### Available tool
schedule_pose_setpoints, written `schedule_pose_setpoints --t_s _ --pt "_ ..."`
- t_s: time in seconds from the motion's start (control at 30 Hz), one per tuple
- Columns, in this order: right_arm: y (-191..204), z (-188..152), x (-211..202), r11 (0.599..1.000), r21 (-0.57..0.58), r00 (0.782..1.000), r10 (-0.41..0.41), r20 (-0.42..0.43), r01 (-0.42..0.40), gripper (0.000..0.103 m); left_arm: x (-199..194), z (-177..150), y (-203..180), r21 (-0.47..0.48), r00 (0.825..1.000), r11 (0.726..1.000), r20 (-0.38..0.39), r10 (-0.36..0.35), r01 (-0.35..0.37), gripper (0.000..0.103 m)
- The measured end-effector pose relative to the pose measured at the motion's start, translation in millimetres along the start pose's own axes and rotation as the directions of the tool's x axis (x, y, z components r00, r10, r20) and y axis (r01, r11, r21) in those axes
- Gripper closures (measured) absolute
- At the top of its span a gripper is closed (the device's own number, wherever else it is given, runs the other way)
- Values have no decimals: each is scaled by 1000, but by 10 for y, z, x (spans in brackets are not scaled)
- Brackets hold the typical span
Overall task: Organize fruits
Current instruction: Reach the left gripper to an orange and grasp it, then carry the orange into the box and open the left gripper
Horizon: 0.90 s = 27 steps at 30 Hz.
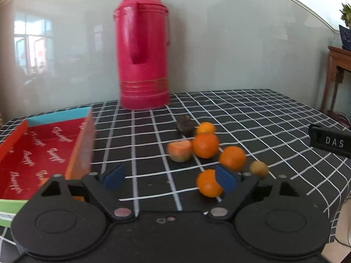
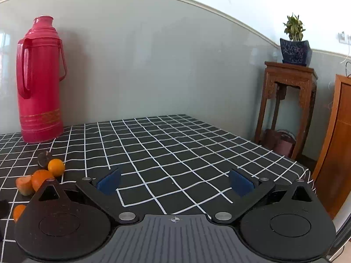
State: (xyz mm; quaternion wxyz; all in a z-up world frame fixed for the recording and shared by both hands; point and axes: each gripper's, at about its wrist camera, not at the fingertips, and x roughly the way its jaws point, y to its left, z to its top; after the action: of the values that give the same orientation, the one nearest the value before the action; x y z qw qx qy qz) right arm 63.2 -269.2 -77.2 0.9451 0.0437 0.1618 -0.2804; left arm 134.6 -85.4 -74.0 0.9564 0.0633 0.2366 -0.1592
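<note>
The left gripper (image 1: 170, 178), nearest the lens, hangs with jaws apart over a black tablecloth (image 1: 252, 109) ruled in white squares; nothing is pressed between its blue pads (image 1: 114, 176), though the right-hand pad overlaps the closest orange (image 1: 207, 184). At far left lies an open red box (image 1: 43, 149) with script lettering, an orange side wall and a light blue end wall. A tall pink thermos (image 1: 143, 50) stands behind, against the grey wall. Right of the box, the fruit sits clustered in the middle of the cloth: four oranges, smooth and bright; one dark brown fruit (image 1: 185, 125) at the back; one reddish-green blocky fruit (image 1: 179, 151); one small tan round fruit (image 1: 258, 168) at the right end. Seven pieces in all. The right gripper (image 2: 174, 183), jaws wide and empty, faces bare cloth, with a potted plant (image 2: 295, 41) on a carved wooden stand (image 2: 289, 92) beyond.
</note>
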Motion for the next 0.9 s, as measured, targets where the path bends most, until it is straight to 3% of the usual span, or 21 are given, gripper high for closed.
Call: schedule_pose_setpoints --t_s 0.13,0.43,0.7,0.9 --pt "-50 1 1 1000 13 1000 6 -5 -6 0 84 -14 -112 10 999 999 -17 -33 33 29" --pt "-133 25 32 999 28 999 37 -15 -36 0 285 -58 -180 -46 989 992 -89 -120 116 80" --pt "-154 36 31 998 40 999 40 -14 -39 0 268 -45 -163 -60 990 992 -77 -116 111 80" --pt "-130 36 25 998 40 998 55 -16 -54 0 74 25 -110 -42 999 998 33 -43 44 80"
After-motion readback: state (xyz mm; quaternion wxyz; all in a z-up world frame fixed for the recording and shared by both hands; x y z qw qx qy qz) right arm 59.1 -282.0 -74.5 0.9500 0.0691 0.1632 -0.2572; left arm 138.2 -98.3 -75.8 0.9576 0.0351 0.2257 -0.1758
